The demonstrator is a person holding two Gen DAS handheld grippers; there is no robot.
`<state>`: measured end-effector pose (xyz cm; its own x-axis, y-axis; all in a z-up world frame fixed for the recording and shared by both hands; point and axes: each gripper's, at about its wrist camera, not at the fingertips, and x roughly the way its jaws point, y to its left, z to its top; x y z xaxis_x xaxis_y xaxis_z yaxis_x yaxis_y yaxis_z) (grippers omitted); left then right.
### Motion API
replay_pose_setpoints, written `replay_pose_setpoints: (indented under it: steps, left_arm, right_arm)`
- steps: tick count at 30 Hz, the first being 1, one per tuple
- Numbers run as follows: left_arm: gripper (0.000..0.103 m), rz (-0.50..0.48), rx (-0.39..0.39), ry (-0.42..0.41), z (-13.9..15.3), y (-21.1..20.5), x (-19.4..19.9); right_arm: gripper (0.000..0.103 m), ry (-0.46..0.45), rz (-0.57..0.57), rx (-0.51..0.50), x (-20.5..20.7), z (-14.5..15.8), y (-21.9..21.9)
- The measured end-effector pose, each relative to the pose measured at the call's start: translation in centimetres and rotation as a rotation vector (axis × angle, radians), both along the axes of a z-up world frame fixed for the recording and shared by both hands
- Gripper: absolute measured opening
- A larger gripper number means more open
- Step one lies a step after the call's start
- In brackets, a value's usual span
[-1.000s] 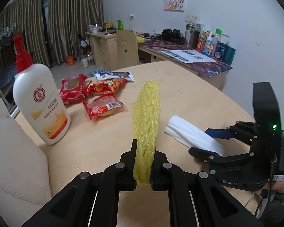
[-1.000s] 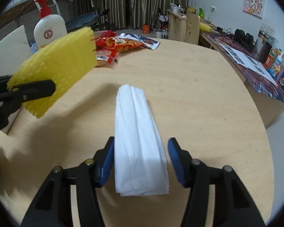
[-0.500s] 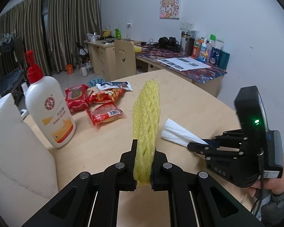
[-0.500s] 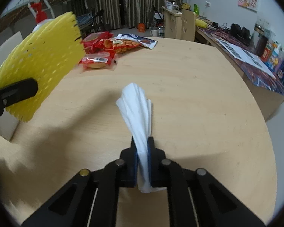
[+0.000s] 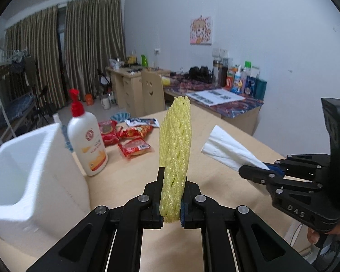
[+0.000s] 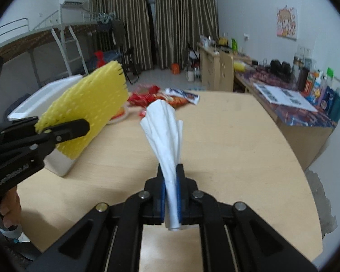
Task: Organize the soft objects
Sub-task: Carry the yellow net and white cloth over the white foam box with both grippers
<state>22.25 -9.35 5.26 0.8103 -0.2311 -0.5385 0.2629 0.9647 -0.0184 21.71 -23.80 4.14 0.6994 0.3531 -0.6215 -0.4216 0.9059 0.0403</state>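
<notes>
Reads "DAS" in raised letters on the right gripper (image 5: pixel 256 170) body; print on the lotion bottle (image 5: pixel 88 140) too blurred to read.

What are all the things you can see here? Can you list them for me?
foam net: 1, yellow, held up in the left gripper
tissue: 1, white, held up in the right gripper
foam box: 1, white, open top, left part of the table
lotion bottle: 1, white with red pump, beside the foam box
snack packets: several, mostly red, far side of the table
table: 1, light wood, round
left gripper: 1, black, shut on the foam net
right gripper: 1, black with blue pads, shut on the tissue
</notes>
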Motion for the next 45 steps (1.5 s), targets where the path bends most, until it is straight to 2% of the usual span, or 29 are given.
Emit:
replay_pose_setpoints:
  steps: [9,18,27,39,45]
  left_arm:
    - [0.01,0.036,-0.01,-0.126,3.5,1.3,-6.7]
    - [0.01,0.088,-0.016,-0.207,5.8,3.6,-12.3]
    - [0.01,0.183,0.0,-0.241,6.4,7.3,-16.3]
    - [0.01,0.29,-0.005,-0.271,6.5,13.0,-19.3]
    - [0.01,0.352,-0.017,-0.284,6.4,15.9,-20.4]
  right_arm:
    - [0.011,-0.14,0.026,0.041,-5.7,4.2,0.4]
    - [0.011,-0.245,0.091,0.081,-9.5,6.5,1.6]
    - [0.01,-0.29,0.178,0.126,-11.8,7.0,3.8]
    - [0.01,-0.314,0.247,0.158,-12.6,7.4,7.7]
    - [0.01,-0.318,0.317,0.157,-12.7,7.7,10.4]
